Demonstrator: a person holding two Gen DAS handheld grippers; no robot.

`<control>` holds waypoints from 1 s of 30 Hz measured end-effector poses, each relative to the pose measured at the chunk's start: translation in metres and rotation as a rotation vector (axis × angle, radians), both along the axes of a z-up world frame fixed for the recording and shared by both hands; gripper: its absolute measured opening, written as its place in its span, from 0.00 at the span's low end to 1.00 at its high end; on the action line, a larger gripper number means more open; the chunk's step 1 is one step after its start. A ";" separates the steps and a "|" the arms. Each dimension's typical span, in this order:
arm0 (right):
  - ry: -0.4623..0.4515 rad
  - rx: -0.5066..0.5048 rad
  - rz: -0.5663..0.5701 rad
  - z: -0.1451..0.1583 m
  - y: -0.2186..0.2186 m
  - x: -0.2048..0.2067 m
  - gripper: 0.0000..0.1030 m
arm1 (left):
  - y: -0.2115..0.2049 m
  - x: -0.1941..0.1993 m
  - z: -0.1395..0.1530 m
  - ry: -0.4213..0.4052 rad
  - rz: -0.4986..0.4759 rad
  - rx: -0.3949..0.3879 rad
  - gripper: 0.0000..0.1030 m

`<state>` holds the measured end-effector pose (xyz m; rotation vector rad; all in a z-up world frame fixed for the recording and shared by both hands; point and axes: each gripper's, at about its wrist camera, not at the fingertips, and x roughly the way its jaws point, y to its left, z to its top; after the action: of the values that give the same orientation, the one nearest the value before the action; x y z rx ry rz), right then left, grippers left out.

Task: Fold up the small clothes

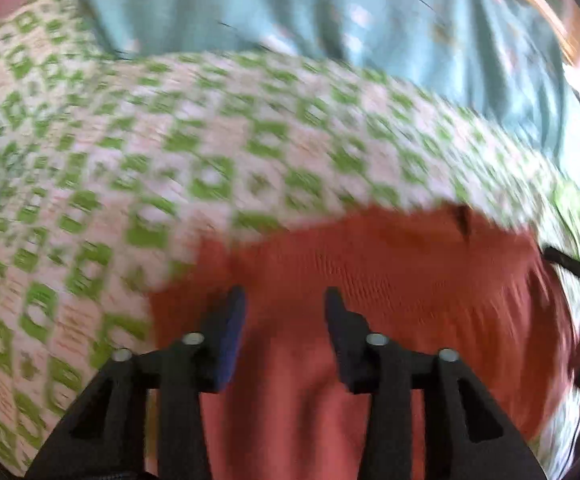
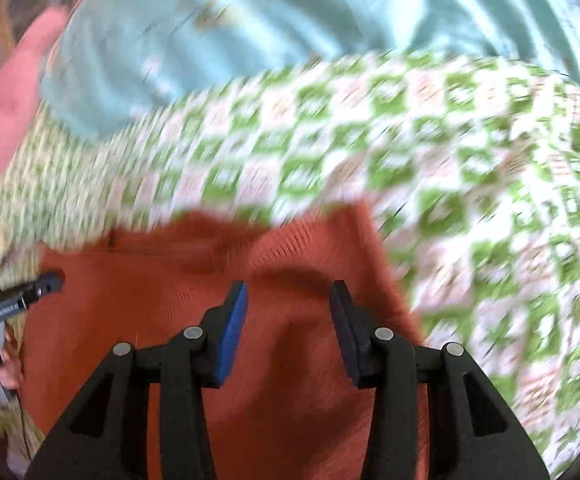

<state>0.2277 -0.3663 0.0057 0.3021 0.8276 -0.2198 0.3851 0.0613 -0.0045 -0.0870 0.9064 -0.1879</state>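
Observation:
A rust-orange knit garment (image 1: 390, 292) lies spread on a green-and-white patterned bedspread (image 1: 149, 152). My left gripper (image 1: 285, 300) is open, its jaws apart over the garment's left part, holding nothing. In the right wrist view the same orange garment (image 2: 169, 300) lies below my right gripper (image 2: 287, 292), which is open and empty over the garment's right part, near its right edge. The left gripper's tip (image 2: 45, 284) shows at the far left of the right wrist view. Both views are motion-blurred.
A light blue cloth (image 1: 330, 12) lies bunched at the far side of the bedspread; it also shows in the right wrist view (image 2: 290, 20). A pink surface (image 2: 5, 100) lies at the left. The bedspread (image 2: 470, 160) extends to the right.

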 end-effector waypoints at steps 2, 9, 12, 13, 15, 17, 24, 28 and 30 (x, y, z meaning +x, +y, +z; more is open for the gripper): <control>-0.039 0.032 -0.024 0.009 -0.008 -0.007 0.43 | 0.013 0.003 0.005 -0.006 0.045 -0.023 0.49; -0.044 0.092 0.014 0.011 0.012 -0.045 0.43 | 0.032 -0.059 0.004 -0.013 0.045 -0.095 0.50; -0.038 0.129 0.037 0.005 0.026 -0.067 0.44 | 0.037 -0.107 0.009 -0.061 0.080 -0.100 0.50; -0.035 0.139 0.042 0.003 0.032 -0.074 0.44 | 0.034 -0.117 0.008 -0.068 0.080 -0.107 0.50; -0.033 0.158 0.047 -0.001 0.043 -0.088 0.44 | 0.032 -0.143 0.009 -0.075 0.072 -0.130 0.50; -0.048 0.181 0.047 -0.003 0.056 -0.103 0.45 | 0.031 -0.167 0.009 -0.081 0.061 -0.147 0.50; -0.106 0.212 0.023 -0.007 0.085 -0.150 0.45 | 0.036 -0.234 -0.002 -0.081 0.081 -0.202 0.54; -0.121 0.226 0.020 -0.008 0.100 -0.169 0.46 | 0.039 -0.255 -0.012 -0.020 0.068 -0.245 0.55; -0.133 0.241 0.023 -0.008 0.105 -0.177 0.47 | 0.040 -0.263 -0.015 -0.005 0.074 -0.267 0.56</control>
<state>0.0510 -0.2614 -0.0018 0.5273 0.7256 -0.0770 0.1225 0.1012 -0.0199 -0.3671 0.8673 -0.2396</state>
